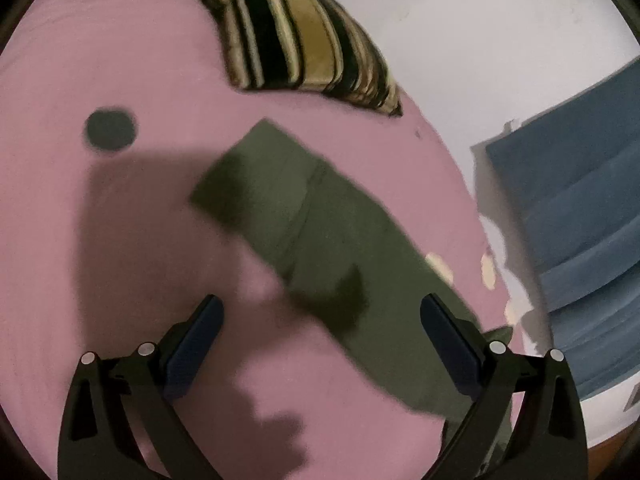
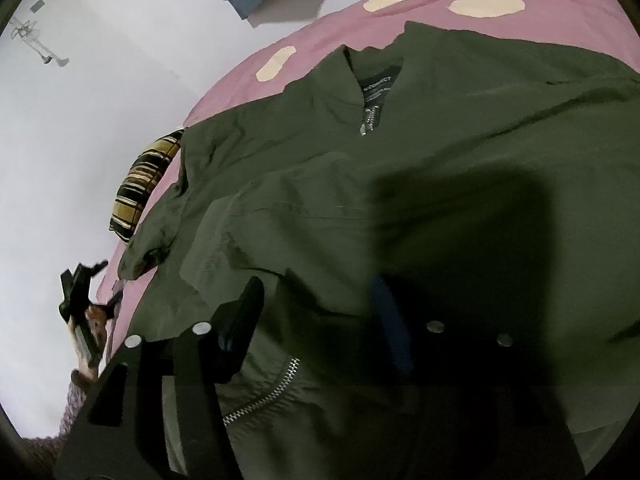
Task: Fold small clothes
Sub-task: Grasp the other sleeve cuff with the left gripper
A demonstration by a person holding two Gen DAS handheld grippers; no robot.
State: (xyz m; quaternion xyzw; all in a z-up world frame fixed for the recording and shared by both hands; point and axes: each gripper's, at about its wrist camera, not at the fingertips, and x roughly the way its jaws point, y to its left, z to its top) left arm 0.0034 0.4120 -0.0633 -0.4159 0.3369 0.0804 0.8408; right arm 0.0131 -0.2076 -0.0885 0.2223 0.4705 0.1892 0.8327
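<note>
- Black fingers of the left gripper (image 1: 322,344) stand wide apart with nothing between them, hanging over the pink sheet (image 1: 120,220)
- Just ahead and to its right lies one sleeve (image 1: 304,216) of the green jacket (image 2: 400,200), flat on the sheet; its long axis runs diagonally from the cuff end at upper left down to the lower right, passing under the gripper's right finger
- Right gripper (image 2: 320,308) sits low over the jacket body, its fingers apart and empty; the right finger is lost in deep shadow, so whether it touches the cloth I cannot tell
- Beyond it the jacket lies spread front-up, zip (image 2: 370,118) and collar pointing away, a pocket zip (image 2: 264,392) close under the left finger
- Left gripper also shows small at the left edge of the right view, off the jacket's sleeve side, so it is judged the nearer one for folding that sleeve inward across the body
- Farther off, a striped pillow (image 1: 304,36) rests on the sheet past the cuff, and a blue cloth (image 1: 580,208) hangs by the white wall
</note>
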